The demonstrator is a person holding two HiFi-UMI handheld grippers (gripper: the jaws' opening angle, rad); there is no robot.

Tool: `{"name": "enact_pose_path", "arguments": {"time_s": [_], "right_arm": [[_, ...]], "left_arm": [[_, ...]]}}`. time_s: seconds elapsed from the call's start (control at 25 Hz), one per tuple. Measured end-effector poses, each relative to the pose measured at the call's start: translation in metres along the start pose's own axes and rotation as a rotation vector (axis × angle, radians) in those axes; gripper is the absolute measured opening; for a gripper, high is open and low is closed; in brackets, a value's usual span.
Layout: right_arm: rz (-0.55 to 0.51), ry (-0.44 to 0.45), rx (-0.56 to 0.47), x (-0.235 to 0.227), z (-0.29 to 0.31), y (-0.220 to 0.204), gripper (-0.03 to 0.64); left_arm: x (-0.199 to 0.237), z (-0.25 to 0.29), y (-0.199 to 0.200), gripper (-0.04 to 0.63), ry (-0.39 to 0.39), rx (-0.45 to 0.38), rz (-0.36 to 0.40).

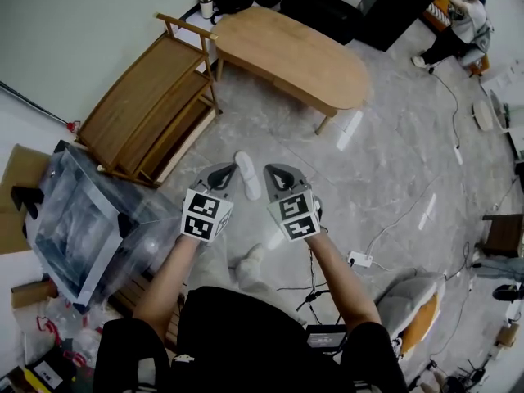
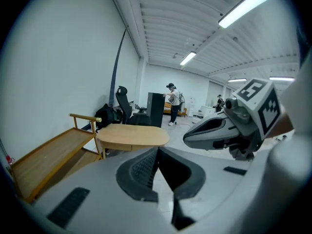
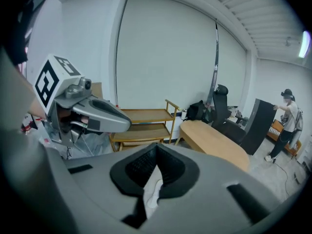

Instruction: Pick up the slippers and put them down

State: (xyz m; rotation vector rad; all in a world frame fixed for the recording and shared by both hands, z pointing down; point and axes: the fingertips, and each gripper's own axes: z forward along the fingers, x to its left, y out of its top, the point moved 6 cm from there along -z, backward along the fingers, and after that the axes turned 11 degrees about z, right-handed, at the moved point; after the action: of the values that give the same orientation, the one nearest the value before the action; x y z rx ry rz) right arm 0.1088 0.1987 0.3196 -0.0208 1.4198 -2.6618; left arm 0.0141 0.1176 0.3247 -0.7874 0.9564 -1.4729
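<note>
One white slipper [image 1: 248,174] lies on the grey marble floor, sole down, and shows between my two grippers in the head view. Both grippers are held side by side well above the floor. The left gripper [image 1: 221,175] is left of the slipper, with its jaw tips meeting and nothing between them [image 2: 157,152]. The right gripper [image 1: 279,174] is right of the slipper and is also shut and empty [image 3: 156,150]. Part of the slipper [image 3: 152,189] shows on the floor below through the gap behind the right jaws. A white shape [image 1: 250,262] by my leg may be a second slipper or my foot.
An oval wooden table [image 1: 291,56] stands ahead and a wooden shelf rack [image 1: 151,109] to its left. A plastic-wrapped box [image 1: 82,219] is at the left. Cables and a power strip [image 1: 360,259] lie at the right near a grey-orange seat [image 1: 413,309]. A person [image 1: 458,27] stands far off.
</note>
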Motion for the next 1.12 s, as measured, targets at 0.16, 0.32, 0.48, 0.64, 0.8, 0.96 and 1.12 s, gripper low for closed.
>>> {"name": "enact_pose_path", "arguments": {"time_s": [0.16,0.32,0.48,0.64,0.8,0.96,1.12], "right_arm": [[-0.019,-0.001,-0.057,0.005,-0.03,0.019,-0.002],[-0.038,-0.001,-0.112,0.013,-0.057,0.036,-0.002],[-0.048,0.003,-0.17,0.02,-0.08,0.052,-0.002],[-0.055,0.002,-0.217,0.026,-0.102,0.064,-0.002],[-0.061,-0.013,-0.256,0.029,-0.12,0.075,-0.002],[-0.075,-0.018,-0.297,0.035,-0.137,0.084,-0.002],[-0.084,-0.028,-0.343,0.038,-0.154,0.097,-0.002]], "left_arm": [[-0.012,-0.021,0.029,0.005,0.03,-0.052,0.019],[-0.025,-0.043,0.048,0.005,0.045,-0.086,0.049],[-0.035,-0.061,0.064,0.005,0.055,-0.121,0.092],[-0.041,-0.081,0.08,0.005,0.078,-0.163,0.107],[-0.047,-0.099,0.093,0.005,0.113,-0.206,0.115],[-0.054,-0.117,0.105,0.005,0.135,-0.25,0.124],[-0.058,-0.131,0.124,0.005,0.153,-0.296,0.144]]}}
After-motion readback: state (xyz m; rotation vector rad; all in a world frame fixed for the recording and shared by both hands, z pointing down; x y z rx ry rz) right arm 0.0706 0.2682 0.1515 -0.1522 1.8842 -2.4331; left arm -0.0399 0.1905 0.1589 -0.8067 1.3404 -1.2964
